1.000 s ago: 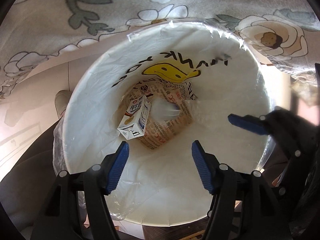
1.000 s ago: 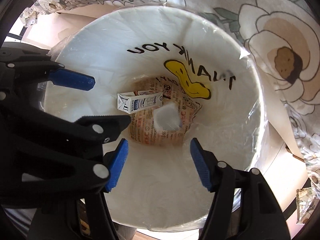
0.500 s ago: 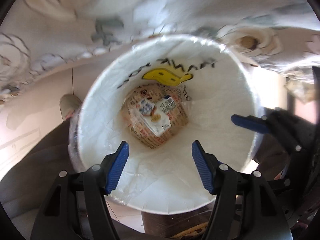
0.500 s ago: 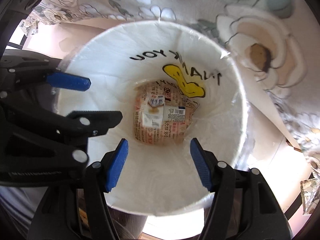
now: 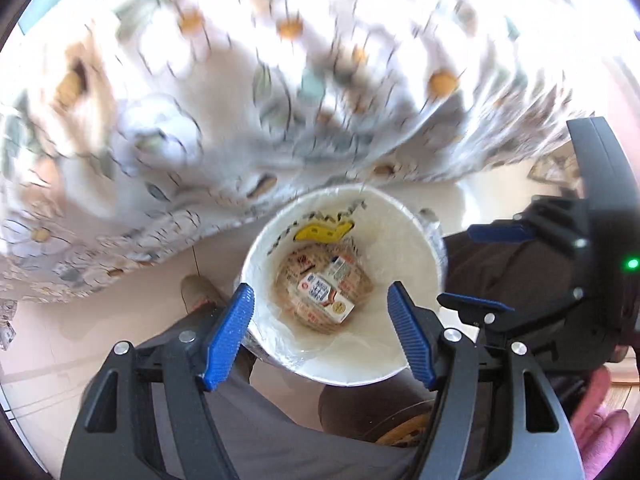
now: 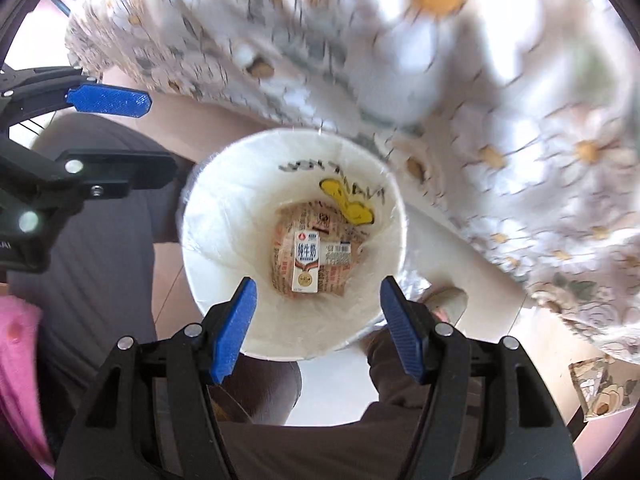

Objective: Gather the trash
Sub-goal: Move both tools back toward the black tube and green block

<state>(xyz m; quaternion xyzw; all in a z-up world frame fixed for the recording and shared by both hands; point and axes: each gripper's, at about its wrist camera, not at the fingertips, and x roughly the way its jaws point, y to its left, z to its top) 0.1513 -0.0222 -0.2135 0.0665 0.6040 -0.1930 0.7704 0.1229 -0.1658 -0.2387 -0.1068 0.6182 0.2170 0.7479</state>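
Note:
A white trash bin (image 5: 400, 240) lined with a bag stands on the floor below both grippers; it also shows in the right wrist view (image 6: 224, 232). Two small milk cartons (image 5: 322, 292) lie at its bottom on printed paper, also seen in the right wrist view (image 6: 306, 264). My left gripper (image 5: 320, 334) is open and empty, high above the bin. My right gripper (image 6: 318, 326) is open and empty, also above the bin. Each gripper shows at the edge of the other's view.
A table with a floral cloth (image 5: 240, 100) hangs over the far side of the bin, also in the right wrist view (image 6: 480, 100). The person's legs (image 5: 280, 420) and a shoe (image 5: 194, 290) are beside the bin.
Both grippers have risen away from the bin, which now looks smaller. The cartons have settled at the bottom. Both grippers stay open.

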